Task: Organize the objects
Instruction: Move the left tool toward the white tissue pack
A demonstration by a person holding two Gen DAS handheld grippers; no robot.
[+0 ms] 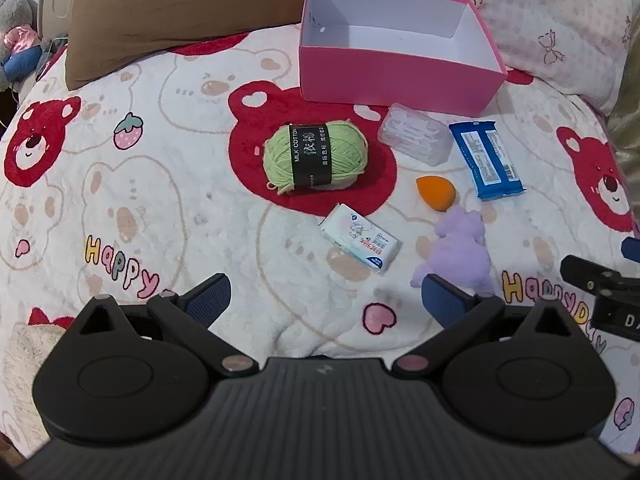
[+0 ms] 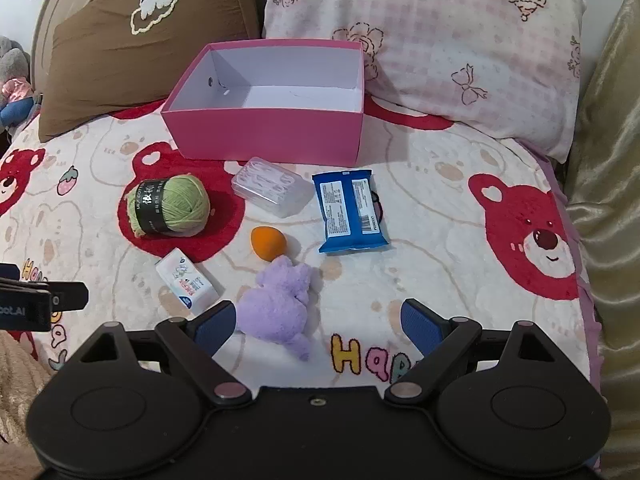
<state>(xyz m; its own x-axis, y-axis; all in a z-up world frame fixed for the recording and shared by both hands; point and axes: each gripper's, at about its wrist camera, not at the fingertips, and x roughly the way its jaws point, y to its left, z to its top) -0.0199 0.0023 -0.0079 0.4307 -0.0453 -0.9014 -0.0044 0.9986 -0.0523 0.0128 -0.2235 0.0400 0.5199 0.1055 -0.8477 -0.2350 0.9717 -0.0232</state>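
Note:
An empty pink box stands at the back of the bear-print blanket. In front of it lie a green yarn ball, a clear plastic case, a blue wipes pack, an orange sponge egg, a white tissue pack and a purple plush toy. My left gripper is open above the blanket, nothing between its fingers. My right gripper is open too, the plush toy lying by its left finger.
A brown pillow and a pink checked pillow lean behind the box. A grey soft toy sits at far left. A gold cloth borders the right side. The other gripper's tip shows at each view's edge.

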